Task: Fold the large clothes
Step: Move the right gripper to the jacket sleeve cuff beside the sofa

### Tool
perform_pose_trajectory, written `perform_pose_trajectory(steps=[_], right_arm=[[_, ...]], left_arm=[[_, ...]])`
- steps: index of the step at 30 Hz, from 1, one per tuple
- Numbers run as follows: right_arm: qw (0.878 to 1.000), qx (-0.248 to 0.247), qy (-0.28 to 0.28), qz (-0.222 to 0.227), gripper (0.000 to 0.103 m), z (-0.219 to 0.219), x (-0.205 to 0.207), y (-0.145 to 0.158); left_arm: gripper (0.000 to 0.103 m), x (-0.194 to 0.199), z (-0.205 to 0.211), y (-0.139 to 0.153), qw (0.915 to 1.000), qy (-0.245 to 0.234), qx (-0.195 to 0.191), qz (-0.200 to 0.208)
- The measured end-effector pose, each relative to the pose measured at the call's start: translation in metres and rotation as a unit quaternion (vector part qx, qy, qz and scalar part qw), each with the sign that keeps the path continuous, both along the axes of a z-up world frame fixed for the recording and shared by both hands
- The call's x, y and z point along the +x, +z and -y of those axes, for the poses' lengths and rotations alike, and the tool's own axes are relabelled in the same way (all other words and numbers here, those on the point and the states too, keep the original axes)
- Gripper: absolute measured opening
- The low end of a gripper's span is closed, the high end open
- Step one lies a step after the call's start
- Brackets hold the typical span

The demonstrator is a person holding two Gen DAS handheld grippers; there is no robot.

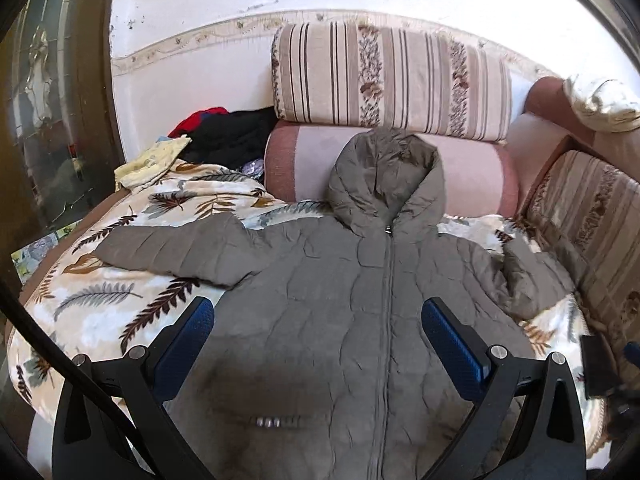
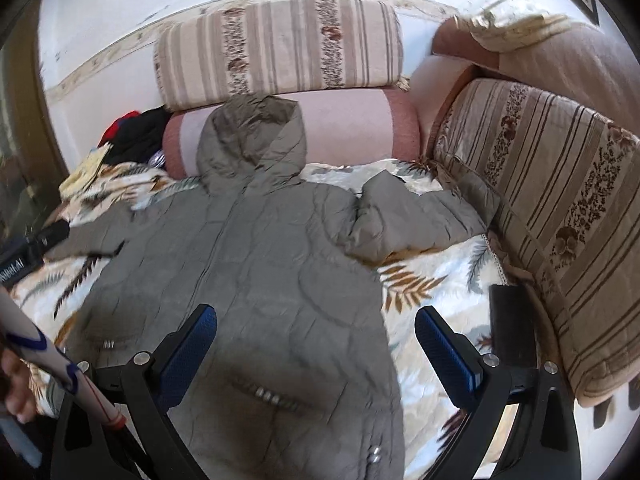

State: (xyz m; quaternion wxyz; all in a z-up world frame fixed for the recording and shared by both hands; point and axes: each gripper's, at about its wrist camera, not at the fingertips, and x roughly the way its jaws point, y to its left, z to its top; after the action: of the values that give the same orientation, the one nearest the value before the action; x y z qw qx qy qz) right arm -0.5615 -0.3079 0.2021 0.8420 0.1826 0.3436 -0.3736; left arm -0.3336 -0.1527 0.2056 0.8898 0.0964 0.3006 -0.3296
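Two claws hover with fingers spread wide, gripping nothing. Ahead of and below the left claw (image 1: 318, 328) lies the grey hooded jacket (image 1: 340, 280), zipped and face up on the leaf-print bedspread (image 1: 120, 292) (its hood rests against a pink bolster (image 1: 472, 172)). The right claw (image 2: 316, 336) hangs over the jacket's right edge.

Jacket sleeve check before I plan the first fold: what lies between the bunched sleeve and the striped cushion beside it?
Right wrist view: the bunched sleeve reaches the striped cushion at its cuff; nearer the camera, only leaf-print blanket lies between them.
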Motion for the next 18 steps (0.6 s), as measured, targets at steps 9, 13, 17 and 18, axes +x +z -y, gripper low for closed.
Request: perform_pose_trajectory(steps=[9,13,17,18], right_arm=[[0.999,0.034,-0.041,-0.009,0.101,0.108,-0.005,-0.001],[0.995,0.059,-0.075,-0.004,0.101,0.170,-0.019,0.000],[0.991,0.072,-0.114,-0.002,0.101,0.222,-0.032,-0.004],[0.990,0.075,-0.119,-0.001,0.101,0.231,-0.034,-0.007]], left_arm=[[0.103,0.054,0.049,-0.069,0.9984,-0.022,0.052,0.000],[0.103,0.072,0.061,-0.101,0.9951,-0.034,0.091,-0.016],[0.103,0.081,0.072,-0.130,0.9905,-0.041,0.123,-0.047],[0.103,0.081,0.075,-0.137,0.9890,-0.043,0.131,-0.053]])
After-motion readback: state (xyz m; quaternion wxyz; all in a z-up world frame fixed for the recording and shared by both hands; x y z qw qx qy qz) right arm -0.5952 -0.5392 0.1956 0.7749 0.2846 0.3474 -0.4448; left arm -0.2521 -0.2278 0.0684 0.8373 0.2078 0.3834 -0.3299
